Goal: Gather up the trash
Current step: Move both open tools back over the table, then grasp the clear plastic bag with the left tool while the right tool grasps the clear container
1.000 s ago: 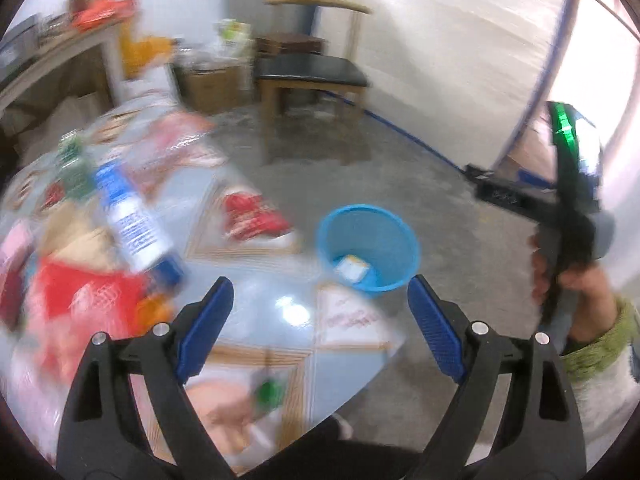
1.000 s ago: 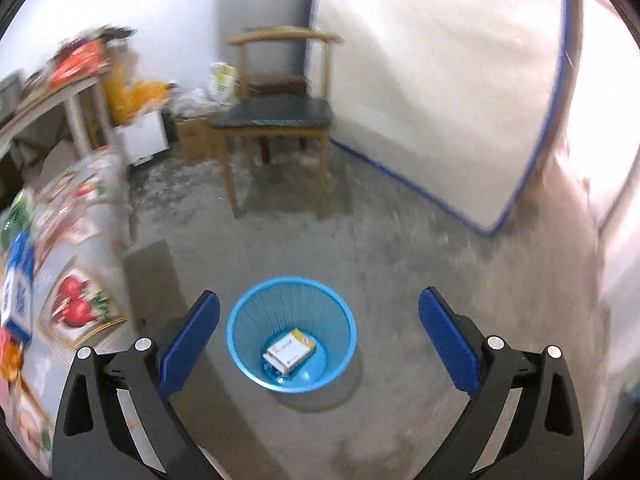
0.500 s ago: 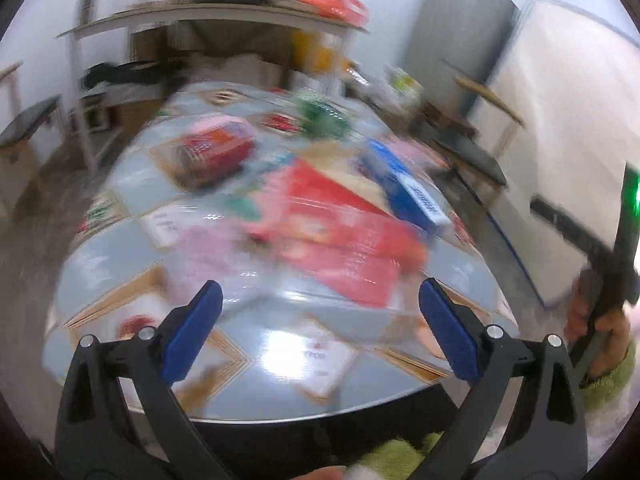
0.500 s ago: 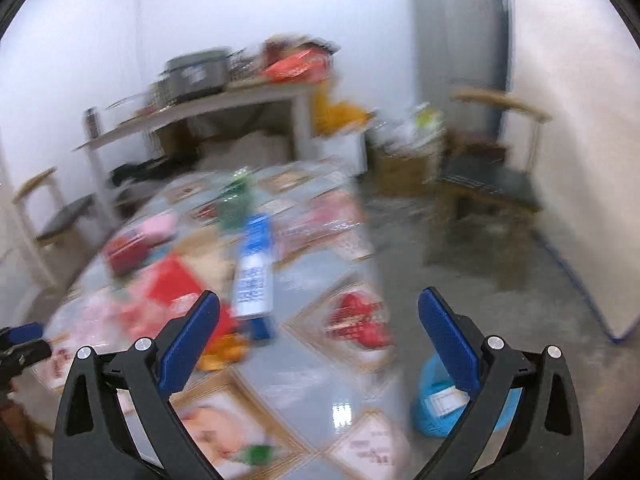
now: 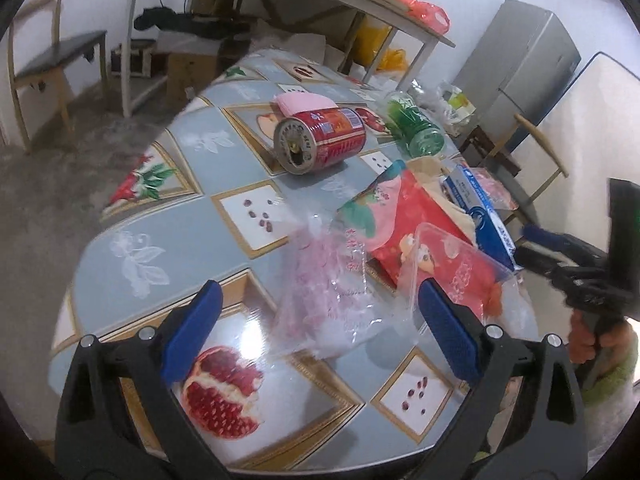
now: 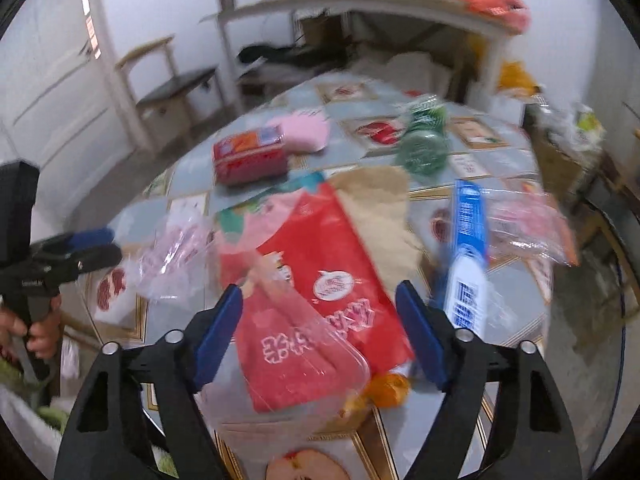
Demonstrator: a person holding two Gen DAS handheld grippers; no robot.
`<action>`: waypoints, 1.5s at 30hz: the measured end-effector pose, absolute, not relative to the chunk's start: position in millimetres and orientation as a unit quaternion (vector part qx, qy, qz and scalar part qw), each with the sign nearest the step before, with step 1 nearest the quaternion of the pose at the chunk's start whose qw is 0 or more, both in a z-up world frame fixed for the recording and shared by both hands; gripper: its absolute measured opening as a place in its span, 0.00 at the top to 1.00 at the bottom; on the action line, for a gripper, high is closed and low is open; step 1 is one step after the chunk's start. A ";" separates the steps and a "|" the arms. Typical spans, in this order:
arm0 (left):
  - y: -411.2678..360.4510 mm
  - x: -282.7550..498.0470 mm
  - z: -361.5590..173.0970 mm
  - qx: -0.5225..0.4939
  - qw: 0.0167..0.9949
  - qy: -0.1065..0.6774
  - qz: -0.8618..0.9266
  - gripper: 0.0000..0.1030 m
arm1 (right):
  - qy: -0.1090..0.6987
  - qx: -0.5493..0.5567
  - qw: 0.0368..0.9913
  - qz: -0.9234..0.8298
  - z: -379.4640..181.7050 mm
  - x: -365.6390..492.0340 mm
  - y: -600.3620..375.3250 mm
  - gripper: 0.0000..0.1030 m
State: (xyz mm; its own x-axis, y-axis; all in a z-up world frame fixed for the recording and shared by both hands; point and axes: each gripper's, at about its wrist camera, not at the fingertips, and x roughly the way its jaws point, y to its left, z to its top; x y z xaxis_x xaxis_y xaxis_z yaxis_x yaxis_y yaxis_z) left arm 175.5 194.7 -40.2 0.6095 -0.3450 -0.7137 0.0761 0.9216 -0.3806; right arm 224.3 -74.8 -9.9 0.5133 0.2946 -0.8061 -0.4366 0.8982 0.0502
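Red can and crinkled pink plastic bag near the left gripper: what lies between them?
Left wrist view: only bare tablecloth lies between the red can and pink bag.

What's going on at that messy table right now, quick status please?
Left gripper open over a clear pink bag. Right gripper closing, empty, above a clear tray on a red packet. Can and green bottle remain.

Each claw is a black plastic clamp frame with triangular cut-outs, silver screws at the pivots and long blue ribbed pads on its two fingers; this holds for the left claw and the right claw alike. The person's right hand grips a black pistol-style handle, beside a fuzzy green sleeve.
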 end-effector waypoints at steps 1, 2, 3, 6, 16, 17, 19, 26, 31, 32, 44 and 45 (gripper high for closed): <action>193.0 180.5 -44.8 -0.160 0.878 0.433 -0.124 0.16 | 0.457 -0.088 0.857 0.221 -13.9 228.5 -70.4 0.32; 191.7 184.3 -48.2 -0.159 0.874 0.441 -0.124 0.21 | 0.463 -0.094 0.852 0.227 -17.4 232.4 -66.2 0.33; 190.5 188.8 -53.4 -0.158 0.868 0.454 -0.122 0.30 | 0.471 -0.103 0.843 0.238 -23.5 237.7 -62.0 0.34; 191.4 195.8 -64.1 -0.168 0.855 0.475 -0.122 0.40 | 0.495 -0.122 0.823 0.252 -38.3 250.7 -48.5 0.41; 193.8 201.6 -78.8 -0.172 0.843 0.498 -0.109 0.77 | 0.536 -0.150 0.789 0.259 -56.7 257.9 -37.6 0.77; 194.4 201.4 -79.0 -0.175 0.842 0.498 -0.110 0.79 | 0.536 -0.147 0.791 0.257 -54.3 255.1 -39.5 0.81; 196.0 199.6 -79.3 -0.181 0.840 0.499 -0.112 0.89 | 0.537 -0.141 0.792 0.254 -51.4 250.4 -41.8 0.88; 200.9 186.1 -72.8 -0.176 0.837 0.503 -0.122 0.92 | 0.552 -0.070 0.803 0.215 -38.5 226.2 -70.7 0.96; 204.1 173.6 -76.8 -0.166 0.815 0.535 -0.146 0.91 | 0.564 -0.006 0.804 0.189 -39.1 196.9 -94.4 0.96; 203.3 171.6 -78.6 -0.160 0.812 0.541 -0.148 0.91 | 0.569 0.006 0.802 0.182 -42.7 191.0 -98.2 0.95; 198.8 174.8 -75.1 -0.141 0.815 0.549 -0.122 0.58 | 0.581 0.111 0.787 0.178 -72.0 173.9 -107.0 0.84; 198.8 177.2 -75.5 -0.147 0.813 0.550 -0.121 0.58 | 0.580 0.117 0.786 0.178 -72.9 174.9 -107.4 0.84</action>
